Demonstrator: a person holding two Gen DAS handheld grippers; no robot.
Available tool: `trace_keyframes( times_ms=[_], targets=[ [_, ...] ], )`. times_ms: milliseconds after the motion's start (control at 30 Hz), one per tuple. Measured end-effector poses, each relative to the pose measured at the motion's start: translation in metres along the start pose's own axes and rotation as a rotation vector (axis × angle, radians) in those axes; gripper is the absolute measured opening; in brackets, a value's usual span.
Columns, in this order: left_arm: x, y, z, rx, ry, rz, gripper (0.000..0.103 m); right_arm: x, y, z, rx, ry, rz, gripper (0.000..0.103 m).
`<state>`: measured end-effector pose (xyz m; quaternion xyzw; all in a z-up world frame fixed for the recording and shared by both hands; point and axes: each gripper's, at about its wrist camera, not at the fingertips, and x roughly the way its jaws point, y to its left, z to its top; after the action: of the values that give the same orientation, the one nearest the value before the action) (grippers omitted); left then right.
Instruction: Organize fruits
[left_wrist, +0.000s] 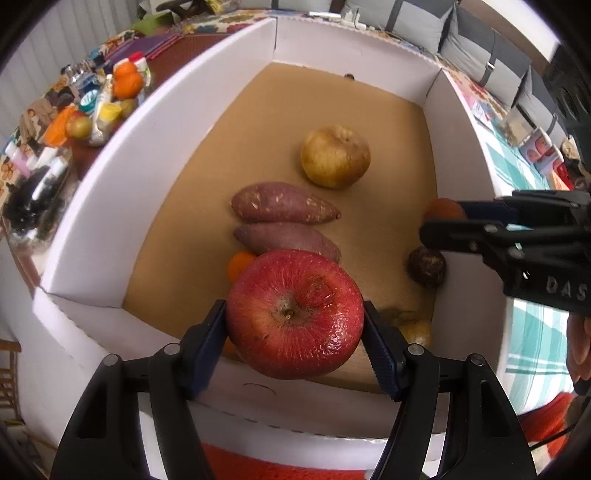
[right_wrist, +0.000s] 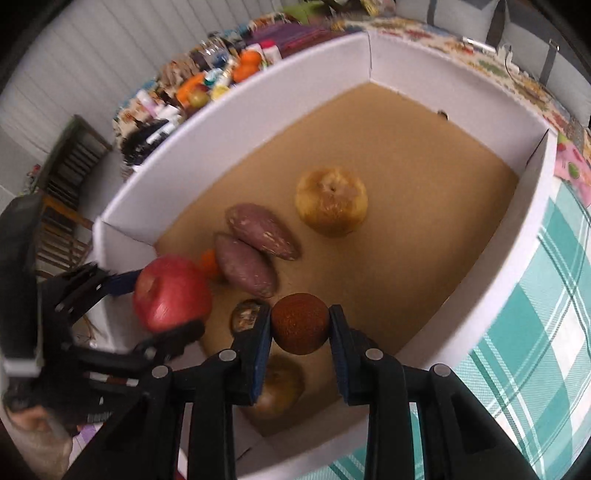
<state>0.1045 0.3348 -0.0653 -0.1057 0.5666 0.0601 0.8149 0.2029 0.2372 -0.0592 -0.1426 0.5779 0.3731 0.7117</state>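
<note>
Partway, by the look: held apple (left_wrist: 294, 314) in left claw (left_wrist: 294, 325), brown fruit (right_wrist: 300, 323) in right claw (right_wrist: 300, 326). Both clamped above box (left_wrist: 122, 162); yam (left_wrist: 282, 203) pair at 12 o'clock already placed.

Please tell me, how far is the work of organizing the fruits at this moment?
Already lying in the white cardboard box: a yellow-brown apple and two purple sweet potatoes. In hand over it: the left gripper holds a red apple, the right gripper a small reddish-brown round fruit. Left: setting both down; oranges wait outside.
</note>
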Motion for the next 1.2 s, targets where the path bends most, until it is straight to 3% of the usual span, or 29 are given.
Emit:
trace_keyframes(
  times_ms=[33, 67, 100, 167, 267, 400, 500, 633, 700, 900, 1033, 1200],
  targets=[
    [0.000, 0.000, 0.000, 0.009, -0.008, 0.007, 0.072, 0.000, -0.003, 0.000, 0.014, -0.003, 0.001, 0.035],
    [-0.001, 0.000, 0.001, 0.014, -0.022, 0.013, 0.072, 0.000, -0.007, 0.000, 0.030, -0.008, 0.005, 0.043],
    [-0.004, -0.001, 0.000, 0.016, -0.039, 0.013, 0.073, -0.002, -0.010, -0.001, 0.042, -0.014, 0.008, 0.060],
    [-0.009, 0.000, 0.001, 0.009, -0.067, 0.003, 0.073, -0.010, -0.016, -0.003, 0.061, -0.031, 0.010, 0.078],
    [-0.026, -0.005, -0.001, 0.020, -0.132, 0.018, 0.081, -0.029, -0.020, -0.004, 0.086, -0.070, 0.007, 0.080],
    [-0.056, -0.025, -0.007, 0.076, -0.257, 0.125, 0.086, -0.063, -0.018, -0.008, 0.098, -0.130, -0.031, 0.098],
    [-0.078, -0.037, -0.012, 0.042, -0.340, 0.175, 0.091, -0.086, -0.012, -0.016, 0.103, -0.172, -0.057, 0.099],
    [-0.091, -0.035, -0.013, -0.061, -0.360, 0.162, 0.091, -0.105, -0.006, -0.029, 0.091, -0.192, -0.099, 0.099],
    [-0.097, -0.033, -0.012, -0.117, -0.357, 0.206, 0.091, -0.110, -0.004, -0.036, 0.079, -0.196, -0.127, 0.099],
    [-0.112, -0.033, -0.009, -0.108, -0.325, 0.272, 0.091, -0.115, 0.002, -0.051, 0.060, -0.208, -0.175, 0.099],
    [-0.123, -0.026, -0.009, -0.154, -0.374, 0.326, 0.091, -0.119, 0.004, -0.056, 0.075, -0.226, -0.172, 0.099],
    [-0.130, -0.026, -0.009, -0.125, -0.369, 0.317, 0.098, -0.122, 0.012, -0.054, 0.067, -0.227, -0.173, 0.099]
  ],
)
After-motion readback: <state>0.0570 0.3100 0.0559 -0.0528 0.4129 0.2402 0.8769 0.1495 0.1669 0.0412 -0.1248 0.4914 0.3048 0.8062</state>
